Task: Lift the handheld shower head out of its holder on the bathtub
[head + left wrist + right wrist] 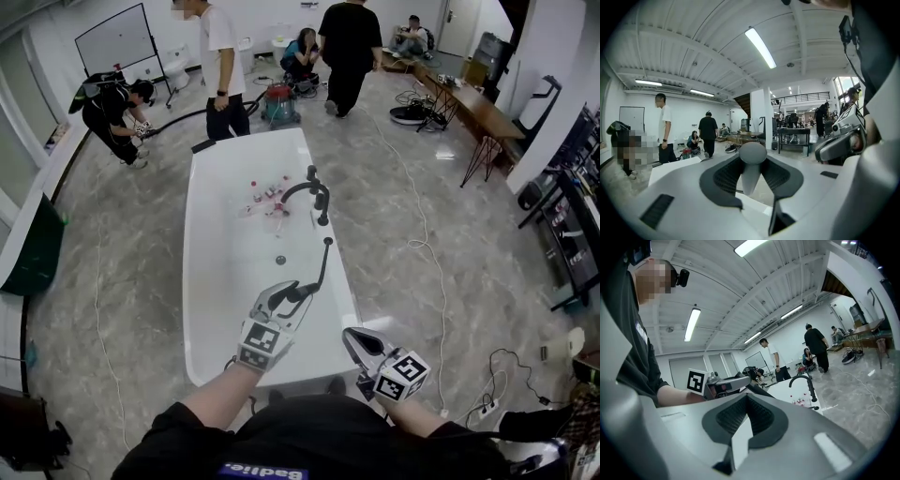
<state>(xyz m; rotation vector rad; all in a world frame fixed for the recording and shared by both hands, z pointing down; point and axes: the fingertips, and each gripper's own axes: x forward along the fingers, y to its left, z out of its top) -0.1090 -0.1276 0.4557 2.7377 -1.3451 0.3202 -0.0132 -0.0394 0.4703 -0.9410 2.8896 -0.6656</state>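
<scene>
Left gripper (292,292) (752,165): its jaws are standing partly apart and are closing on the shower head, which is filling the gap between the two dark pads.
Shower head (324,265) (752,157): in the head view it is showing as a thin black rod, running from the left gripper's jaws toward the faucet, above the right rim of the bathtub (211,281). In the left gripper view only its rounded end and narrowing neck are showing.
Holder: I am not managing to make it out; whether the far end of the shower head is touching it, I cannot tell.
Right gripper (354,339) (747,401): the pad tips are meeting and are holding nothing; it is hanging just beside the tub's near right corner.
Faucet (317,192) (806,380): it is standing black on the right rim.
Small red and white things (267,197): they are lying in the tub, too small to name.
People (347,47): they are standing and crouching beyond the tub, some cut off at the top edge.
</scene>
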